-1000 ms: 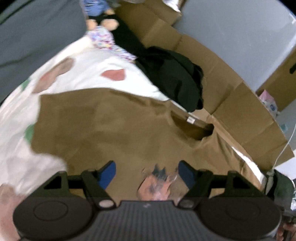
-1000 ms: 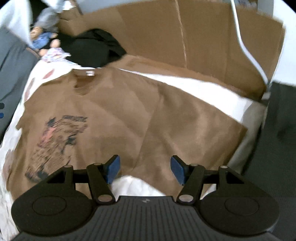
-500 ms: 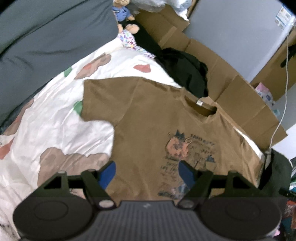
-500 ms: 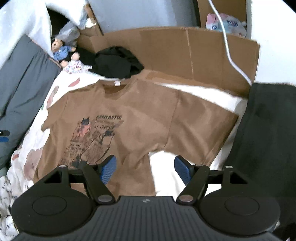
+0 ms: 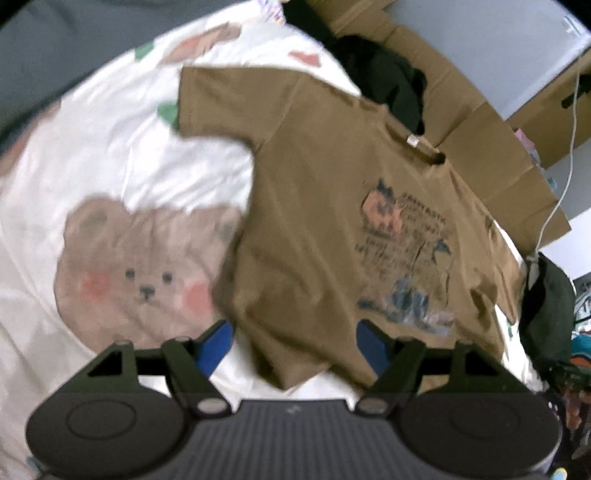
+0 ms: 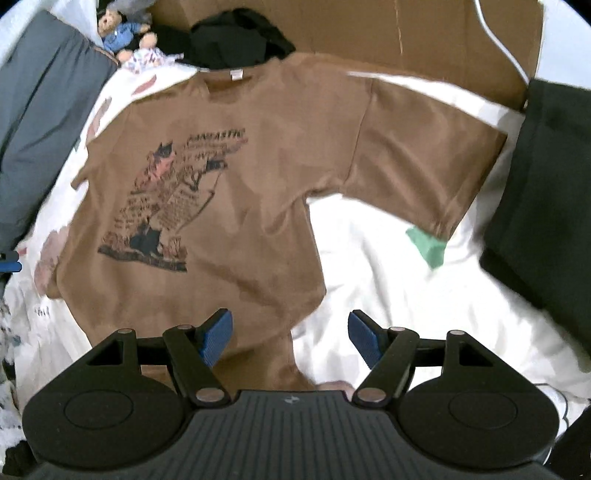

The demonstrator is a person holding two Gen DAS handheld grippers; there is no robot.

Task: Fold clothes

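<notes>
White bear-print bedsheet (image 5: 110, 155), flattened cardboard (image 6: 406, 33) along a grey wall (image 5: 480, 40), white cable (image 5: 565, 155)

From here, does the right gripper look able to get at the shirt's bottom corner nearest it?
Probably yes. The right tongs stand open and empty, and the hem corner of the brown shirt lies flat on the white bedsheet just ahead of the tips. Nothing sits on or over that corner.

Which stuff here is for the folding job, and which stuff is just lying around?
For the job:
- brown T-shirt, spread flat on the bed
- left claw, open, empty
- right claw, open, empty

Just lying around:
- bear-print sheet
- stuffed toys
- black clothes
- cardboard
- white cable
</notes>
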